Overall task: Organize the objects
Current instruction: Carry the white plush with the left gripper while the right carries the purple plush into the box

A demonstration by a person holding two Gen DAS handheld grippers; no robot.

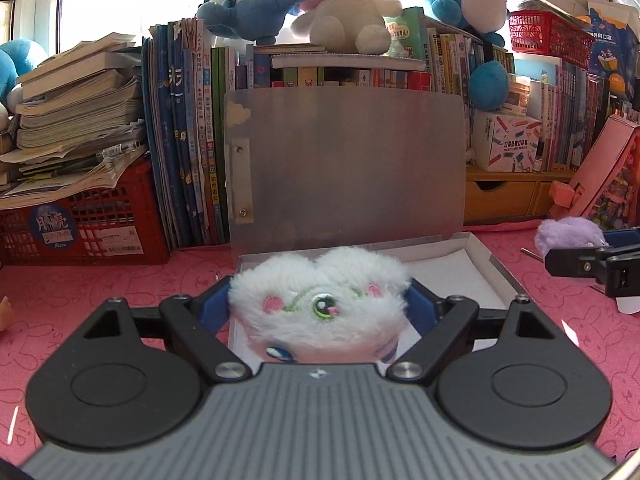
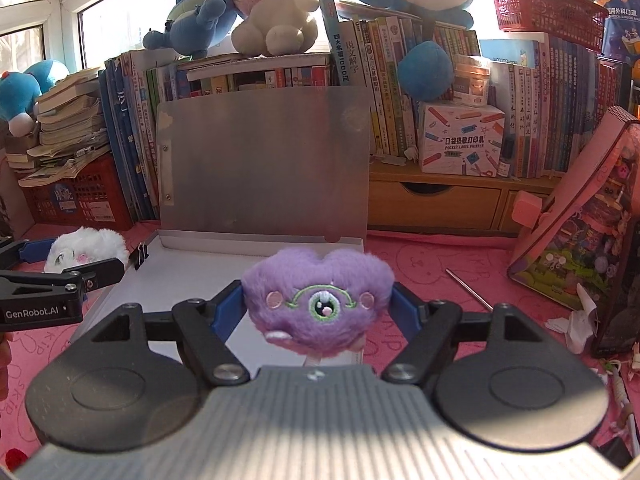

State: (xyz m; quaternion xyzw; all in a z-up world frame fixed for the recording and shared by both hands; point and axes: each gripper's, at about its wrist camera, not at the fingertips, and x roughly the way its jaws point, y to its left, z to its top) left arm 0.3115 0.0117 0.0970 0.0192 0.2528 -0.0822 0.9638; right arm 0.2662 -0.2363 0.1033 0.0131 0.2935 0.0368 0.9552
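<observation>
left tongs (image 1: 320, 304) clamped, right tongs (image 2: 318, 306) clamped

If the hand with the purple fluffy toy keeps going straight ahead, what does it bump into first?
Probably the open box: the right gripper, shut on the purple plush, points slightly down over its white floor. The upright lid stands beyond that; depth is hard to judge.

The white plush (image 1: 320, 304) is a fluffy heart shape with an embroidered green eye and pink cheek spots, pinched between blue pads above the near left part of the box (image 1: 496, 268). The purple plush (image 2: 318, 300), same shape and face, is likewise clamped, above the box's near right edge. The box is shallow, white inside, its grey lid (image 1: 352, 164) upright behind.
</observation>
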